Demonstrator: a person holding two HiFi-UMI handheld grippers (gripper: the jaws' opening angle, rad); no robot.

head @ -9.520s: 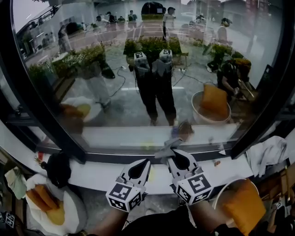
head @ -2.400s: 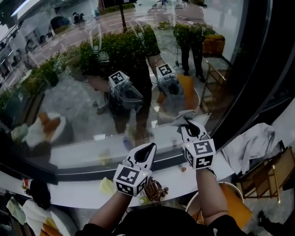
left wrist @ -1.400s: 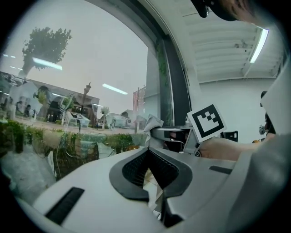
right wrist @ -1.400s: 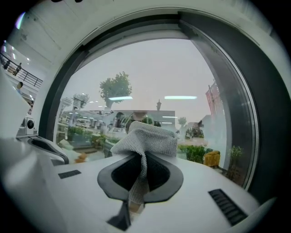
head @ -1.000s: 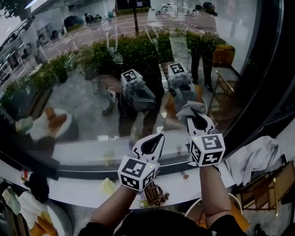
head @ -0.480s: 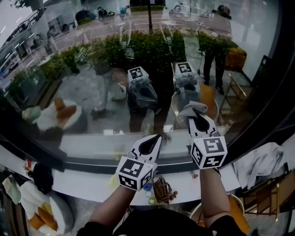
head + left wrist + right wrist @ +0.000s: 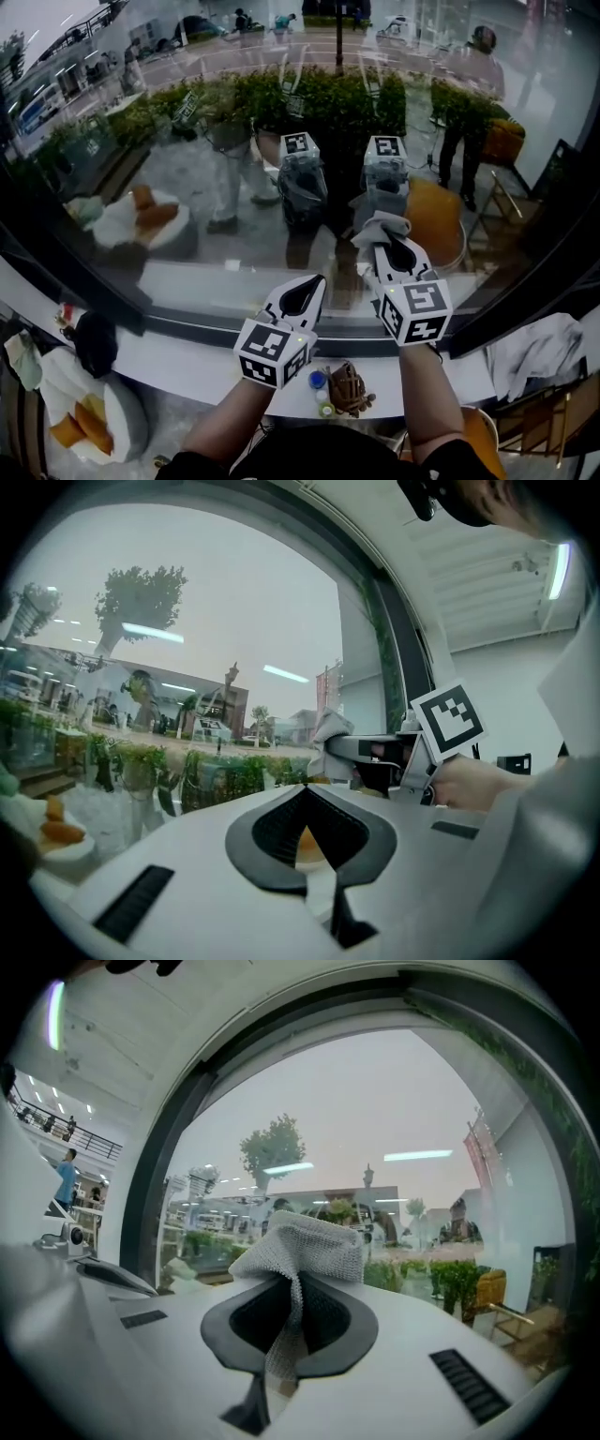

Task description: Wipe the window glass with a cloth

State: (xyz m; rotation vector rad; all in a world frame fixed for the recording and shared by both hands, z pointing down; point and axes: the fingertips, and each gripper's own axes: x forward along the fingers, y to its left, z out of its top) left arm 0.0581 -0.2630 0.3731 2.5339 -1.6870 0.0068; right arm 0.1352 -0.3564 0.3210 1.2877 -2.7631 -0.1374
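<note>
In the head view my right gripper is shut on a grey mesh cloth, and the cloth's bunched end is pressed up to the window glass. The right gripper view shows the cloth pinched between the jaws of that gripper and fanning out ahead of them against the glass. My left gripper hovers lower and to the left, over the sill, shut and holding nothing. From the left gripper view its jaws meet, with the right gripper and cloth beyond.
A white sill runs under the glass, carrying a brown clump and small caps. A black frame bar borders the pane. A white rag lies right. A basin with orange cloths sits lower left.
The right gripper, once low by the sill, now holds the cloth up on the glass. Over the last second both grippers have drifted slightly left along the pane.
</note>
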